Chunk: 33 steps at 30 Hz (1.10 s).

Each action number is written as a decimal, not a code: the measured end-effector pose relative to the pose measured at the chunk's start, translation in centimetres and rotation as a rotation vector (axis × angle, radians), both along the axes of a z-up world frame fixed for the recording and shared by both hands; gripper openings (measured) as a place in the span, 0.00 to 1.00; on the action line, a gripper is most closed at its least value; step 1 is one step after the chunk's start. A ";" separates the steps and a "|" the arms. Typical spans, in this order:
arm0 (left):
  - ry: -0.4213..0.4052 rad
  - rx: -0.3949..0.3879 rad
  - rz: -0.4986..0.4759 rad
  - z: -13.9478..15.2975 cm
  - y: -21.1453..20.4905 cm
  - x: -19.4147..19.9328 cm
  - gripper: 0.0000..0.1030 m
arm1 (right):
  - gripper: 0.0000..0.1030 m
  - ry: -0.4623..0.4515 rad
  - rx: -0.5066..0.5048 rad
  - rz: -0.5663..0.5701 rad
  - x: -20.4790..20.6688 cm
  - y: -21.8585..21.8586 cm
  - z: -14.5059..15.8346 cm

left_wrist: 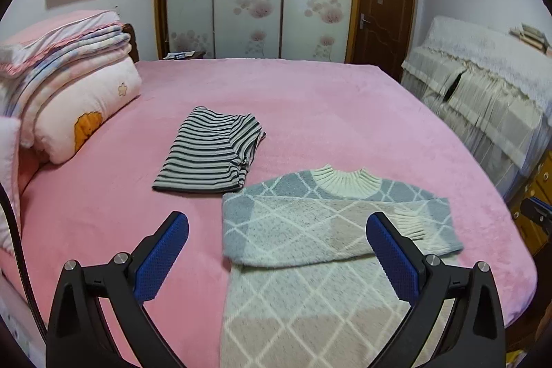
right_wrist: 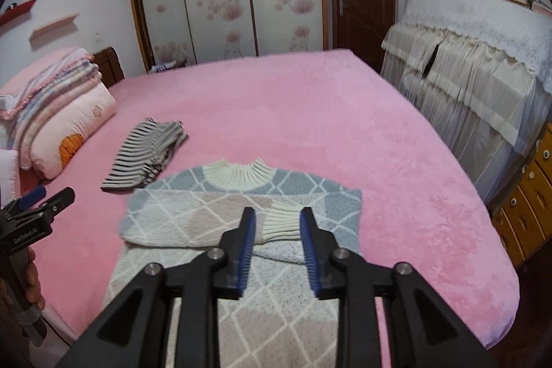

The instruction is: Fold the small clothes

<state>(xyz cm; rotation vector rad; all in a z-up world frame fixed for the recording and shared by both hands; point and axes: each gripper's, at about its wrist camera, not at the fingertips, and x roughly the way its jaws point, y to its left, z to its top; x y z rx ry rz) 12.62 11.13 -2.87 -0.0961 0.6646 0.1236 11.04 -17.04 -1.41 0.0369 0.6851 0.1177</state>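
Observation:
A diamond-patterned sweater (left_wrist: 310, 230) in grey-blue, beige and cream lies flat on the pink bed, collar away from me, both sleeves folded across its chest. It also shows in the right wrist view (right_wrist: 220, 216). A folded black-and-white striped garment (left_wrist: 210, 154) lies beyond it to the left, also seen in the right wrist view (right_wrist: 145, 157). My left gripper (left_wrist: 277, 230) is wide open and empty, hovering over the sweater's lower left part. My right gripper (right_wrist: 277, 219) is partly open and empty, just above the cream sleeve cuff (right_wrist: 281, 221).
The pink bedspread (left_wrist: 310, 99) covers the bed. Stacked quilts and a pillow (left_wrist: 69, 92) lie at the left. A cloth-covered cabinet (right_wrist: 483, 64) and wooden drawers (right_wrist: 528, 195) stand to the right. The left gripper (right_wrist: 38, 209) and the hand holding it show at the left edge.

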 end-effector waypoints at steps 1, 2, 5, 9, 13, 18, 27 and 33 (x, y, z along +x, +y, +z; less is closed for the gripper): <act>0.002 -0.013 0.003 0.5 0.1 -0.8 0.99 | 0.33 -0.015 0.002 0.003 -0.8 0.0 0.7; 0.001 -0.024 0.000 0.8 0.1 -1.4 0.99 | 0.33 -0.034 0.002 0.009 -1.8 -0.1 1.3; -0.019 -0.050 -0.008 1.7 0.2 -3.8 0.99 | 0.34 -0.069 0.000 0.021 -4.0 -0.2 2.5; -0.068 -0.005 -0.043 2.1 -1.0 -7.2 0.99 | 0.34 -0.102 0.002 0.038 -6.7 -0.3 3.2; -0.104 0.058 -0.112 1.9 -2.7 -10.4 0.99 | 0.34 -0.106 0.011 0.054 -9.3 -0.3 2.7; -0.093 0.046 -0.107 0.7 -3.4 -13.1 0.99 | 0.46 -0.064 0.023 0.092 -11.5 -0.3 0.7; -0.043 0.097 -0.130 -5.8 -2.9 -16.0 0.99 | 0.51 -0.037 0.016 0.095 -15.8 -1.5 -5.4; 0.126 0.029 -0.162 -14.1 -0.7 -15.8 0.99 | 0.51 0.043 0.003 0.097 -16.3 -3.4 -11.6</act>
